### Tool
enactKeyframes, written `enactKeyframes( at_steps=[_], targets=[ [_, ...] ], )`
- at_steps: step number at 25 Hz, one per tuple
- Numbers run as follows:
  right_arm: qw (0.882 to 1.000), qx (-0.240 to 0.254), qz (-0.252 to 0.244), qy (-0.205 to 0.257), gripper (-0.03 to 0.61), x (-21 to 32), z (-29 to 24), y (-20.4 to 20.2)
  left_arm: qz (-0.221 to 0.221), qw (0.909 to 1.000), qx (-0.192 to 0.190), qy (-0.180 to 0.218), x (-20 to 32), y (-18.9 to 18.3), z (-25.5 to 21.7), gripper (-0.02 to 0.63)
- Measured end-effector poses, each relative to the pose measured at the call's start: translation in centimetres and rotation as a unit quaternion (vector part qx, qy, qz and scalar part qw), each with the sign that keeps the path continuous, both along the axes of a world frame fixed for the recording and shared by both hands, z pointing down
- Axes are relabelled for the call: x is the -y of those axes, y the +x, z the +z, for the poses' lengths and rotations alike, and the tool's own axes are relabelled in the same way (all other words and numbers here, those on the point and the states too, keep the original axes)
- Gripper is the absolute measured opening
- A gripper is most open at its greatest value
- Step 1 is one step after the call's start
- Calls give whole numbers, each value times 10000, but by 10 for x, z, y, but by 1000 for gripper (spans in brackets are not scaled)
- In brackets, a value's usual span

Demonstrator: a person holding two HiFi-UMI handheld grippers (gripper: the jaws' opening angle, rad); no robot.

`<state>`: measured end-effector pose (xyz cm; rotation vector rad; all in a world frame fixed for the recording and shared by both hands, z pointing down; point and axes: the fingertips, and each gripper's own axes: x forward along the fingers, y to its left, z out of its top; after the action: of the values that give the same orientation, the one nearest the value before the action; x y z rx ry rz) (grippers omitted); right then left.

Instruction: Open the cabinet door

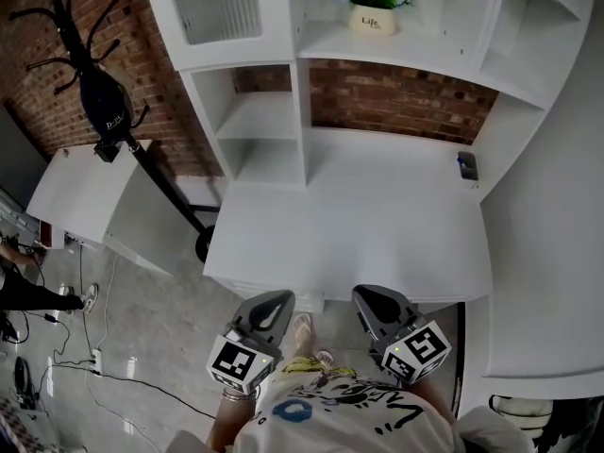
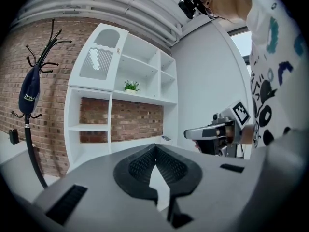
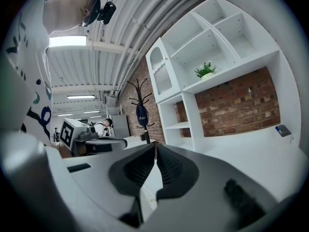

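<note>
Brick wall (image 1: 396, 97) at the back, with a big white desk (image 1: 359, 234) and shelf unit in front of it. The cabinet door (image 1: 222, 8), the one with the ribbed pane, is up above the desk's back left corner and it's shut. A black coat stand (image 1: 94, 83) sits off the desk's left side. The left gripper (image 1: 276, 298) and right gripper (image 1: 366, 296) hang just off the desk's front edge, each with its jaws pinched together on nothing. A little potted plant (image 1: 375, 3) is on the shelf above the desk, and a tiny dark gadget (image 1: 467, 165) lies at the desk's back right.
</note>
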<state>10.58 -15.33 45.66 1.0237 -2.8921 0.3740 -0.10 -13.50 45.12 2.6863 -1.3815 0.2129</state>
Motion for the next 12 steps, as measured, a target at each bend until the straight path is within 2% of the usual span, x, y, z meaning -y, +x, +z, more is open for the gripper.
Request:
enactKeyframes(
  at_steps=[12],
  targets=[
    [9999, 10, 142, 84, 29, 71, -6, -21, 216, 9996, 12, 163, 80, -17, -7, 12]
  ],
)
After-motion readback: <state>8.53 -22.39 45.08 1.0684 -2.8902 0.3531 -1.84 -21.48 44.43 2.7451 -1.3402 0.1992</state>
